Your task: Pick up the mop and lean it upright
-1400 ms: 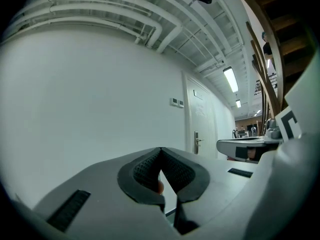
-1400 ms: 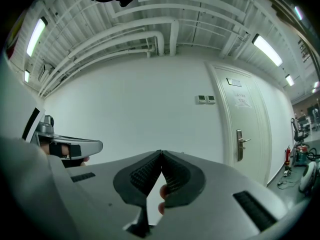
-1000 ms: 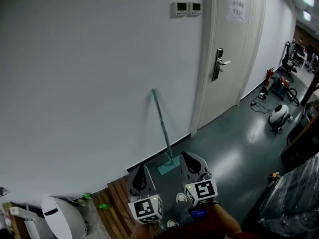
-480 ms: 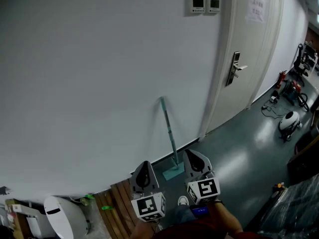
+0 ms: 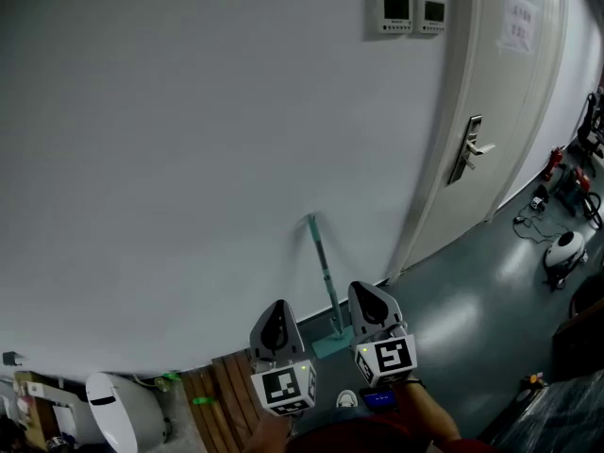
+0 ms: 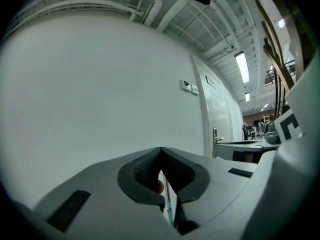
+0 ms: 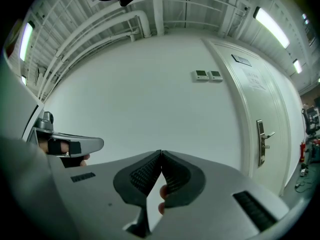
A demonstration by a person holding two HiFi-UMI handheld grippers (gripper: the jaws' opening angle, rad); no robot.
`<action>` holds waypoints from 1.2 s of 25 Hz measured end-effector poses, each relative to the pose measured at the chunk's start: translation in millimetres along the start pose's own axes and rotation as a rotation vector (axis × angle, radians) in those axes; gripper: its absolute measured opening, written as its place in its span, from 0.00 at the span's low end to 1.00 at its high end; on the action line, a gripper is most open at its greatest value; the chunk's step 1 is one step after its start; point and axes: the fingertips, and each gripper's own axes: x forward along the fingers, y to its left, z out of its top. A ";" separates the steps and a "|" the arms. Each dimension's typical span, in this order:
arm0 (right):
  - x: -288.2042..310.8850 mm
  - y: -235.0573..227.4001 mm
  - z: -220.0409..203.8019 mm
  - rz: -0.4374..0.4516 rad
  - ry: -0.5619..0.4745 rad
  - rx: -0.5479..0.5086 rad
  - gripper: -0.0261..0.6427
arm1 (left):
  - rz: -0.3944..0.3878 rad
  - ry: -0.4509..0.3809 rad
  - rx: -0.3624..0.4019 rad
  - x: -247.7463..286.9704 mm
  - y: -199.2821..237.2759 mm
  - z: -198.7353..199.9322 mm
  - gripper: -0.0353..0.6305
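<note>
"Against the white wall (image 5: 189, 159), left of the door (image 5: 510, 111), what do you record for the mop?"

"Mop (image 5: 325, 274) stands near upright. Its pale green head is on the grey floor (image 5: 472, 319) at the wall's foot, and the top of the handle rests against the wall. Nothing holds it."

"And the 2 grippers?"

"Left gripper (image 6: 161, 150): jaws pressed together, nothing between the pads. The mop handle shows only through the gap beneath them, well beyond. Right gripper (image 7: 161, 153): jaws likewise together and empty. Both are held low, near the person, apart from the mop."

"Step in hand?"

"By my judgement the leaning is done and the task looks complete. The next move calls for little. Keep both grippers clear of the handle so it is not knocked sideways, and confirm that the head does not slide on the smooth floor."

"Containers?"

"1 only: what looks like a white rounded bin (image 5: 118, 409) at lower left, beside wooden slats (image 5: 222, 385). Its top is closed over, so the contents cannot be seen. Small green items lie by the slats, not in anything."
</note>
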 end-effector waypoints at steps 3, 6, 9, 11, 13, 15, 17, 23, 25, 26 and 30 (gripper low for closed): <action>18.4 -12.4 -4.6 0.015 0.003 0.008 0.07 | 0.018 0.007 0.002 19.6 -0.3 -1.8 0.07; 35.9 -22.0 -9.6 0.012 0.008 0.021 0.07 | 0.025 0.010 0.003 35.4 2.2 -2.4 0.07; 53.3 -22.2 -15.1 0.012 0.016 0.023 0.07 | 0.023 0.010 0.011 51.3 11.9 -8.7 0.07; 65.0 -19.8 -18.7 0.011 0.020 0.015 0.07 | 0.017 0.012 0.010 63.2 19.5 -13.4 0.07; 77.4 -19.3 -21.6 0.000 0.020 0.006 0.07 | 0.000 0.016 0.013 76.0 25.5 -19.7 0.07; 90.9 -19.3 -24.9 -0.016 0.025 -0.001 0.07 | -0.022 0.016 0.019 89.1 31.3 -24.7 0.07; 105.4 -17.6 -27.5 -0.032 0.034 -0.009 0.07 | -0.044 0.000 0.022 102.4 39.1 -23.9 0.07; 147.7 -15.8 -26.0 -0.088 0.047 -0.039 0.07 | -0.112 -0.032 0.004 141.5 60.1 -18.9 0.07; 159.3 -15.0 -27.4 -0.111 0.054 -0.044 0.07 | -0.137 -0.031 0.005 152.1 65.9 -21.5 0.07; 164.9 -13.2 -28.3 -0.121 0.057 -0.044 0.07 | -0.149 -0.030 0.009 156.6 69.5 -22.2 0.07; 180.5 -11.1 -30.2 -0.151 0.065 -0.046 0.07 | -0.190 -0.022 0.024 171.7 76.7 -24.1 0.07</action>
